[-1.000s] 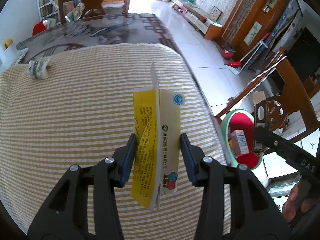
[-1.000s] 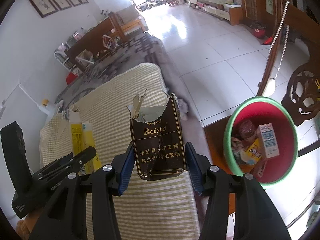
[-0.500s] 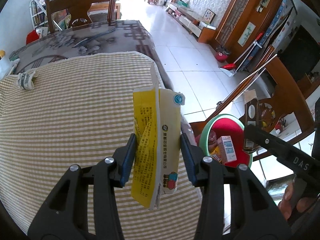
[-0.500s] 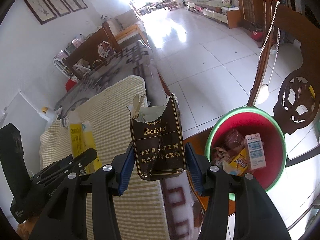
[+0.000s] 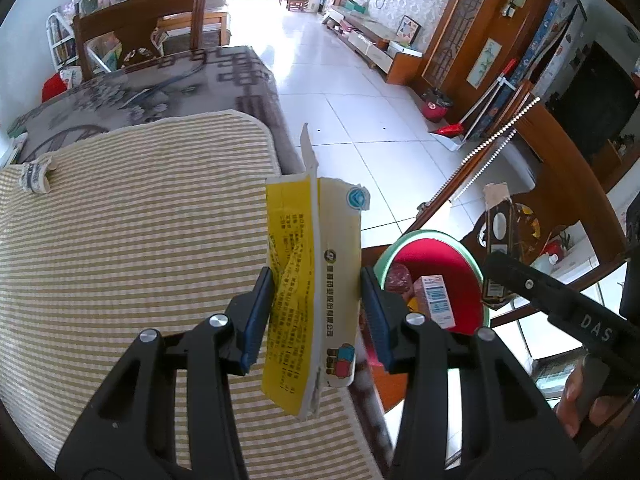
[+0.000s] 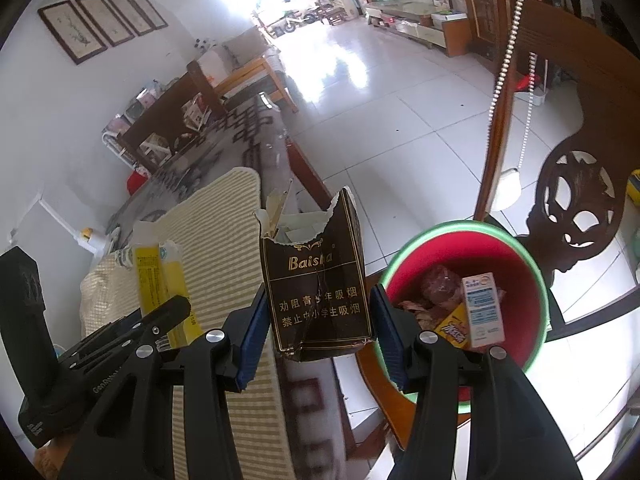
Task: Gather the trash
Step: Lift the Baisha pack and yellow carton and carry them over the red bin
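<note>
While tilted downward, left gripper (image 5: 316, 312) clamps yellow carton (image 5: 312, 280), right gripper (image 6: 318, 328) brown pack (image 6: 320, 288)

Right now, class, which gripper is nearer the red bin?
Right. The right gripper, holding the brown cigarette pack, is beside the red bin's rim; the left gripper is farther off, over the striped mat.

**Paper, plastic, cloth and wood**

The yellow carton (image 5: 312, 292) is creased, torn card. The dark pack (image 6: 320, 292) is glossy card with a ragged top. The bin (image 6: 536, 280) looks like smooth plastic. The mat (image 5: 132, 240) is ribbed woven cloth. The chair (image 6: 576, 196) is dark polished wood; the floor (image 6: 400, 120) is glossy tile.
</note>
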`<state>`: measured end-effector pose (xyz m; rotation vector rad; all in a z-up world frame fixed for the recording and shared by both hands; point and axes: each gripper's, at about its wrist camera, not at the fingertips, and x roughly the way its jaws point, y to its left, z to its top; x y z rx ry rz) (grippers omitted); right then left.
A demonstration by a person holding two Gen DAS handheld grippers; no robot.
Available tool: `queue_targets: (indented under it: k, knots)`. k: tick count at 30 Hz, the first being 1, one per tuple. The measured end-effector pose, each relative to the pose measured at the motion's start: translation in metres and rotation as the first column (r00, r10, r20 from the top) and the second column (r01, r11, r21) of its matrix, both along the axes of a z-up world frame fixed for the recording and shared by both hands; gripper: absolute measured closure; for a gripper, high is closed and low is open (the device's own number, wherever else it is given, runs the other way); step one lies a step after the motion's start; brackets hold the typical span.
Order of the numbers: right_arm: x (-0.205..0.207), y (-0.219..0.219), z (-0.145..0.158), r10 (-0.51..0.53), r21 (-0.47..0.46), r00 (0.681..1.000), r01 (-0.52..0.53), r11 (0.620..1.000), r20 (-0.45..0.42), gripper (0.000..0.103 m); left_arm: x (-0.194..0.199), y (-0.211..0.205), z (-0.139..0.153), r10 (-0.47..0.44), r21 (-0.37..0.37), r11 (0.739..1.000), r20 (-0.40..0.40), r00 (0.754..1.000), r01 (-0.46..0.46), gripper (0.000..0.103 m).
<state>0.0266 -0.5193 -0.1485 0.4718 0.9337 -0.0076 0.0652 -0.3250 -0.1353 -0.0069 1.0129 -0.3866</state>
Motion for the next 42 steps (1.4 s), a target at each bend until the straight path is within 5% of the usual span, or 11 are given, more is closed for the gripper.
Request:
queue_targets:
  k: [22,42]
  knots:
    - [-0.038,-0.089,-0.007,-0.155,0.026,0.988,0.156,0.987,-0.015,0.054,-0.007,-0.098,-0.009,-0.151,0.015,0.988,-0.03,0.988,0.152,0.06]
    - [-0.05,-0.134,-0.018,-0.193,0.042,0.98,0.195,0.98,-0.039,0.054,-0.004,-0.162,-0.027,-0.235,0.013,0.972,-0.071,0.969,0.237,0.06]
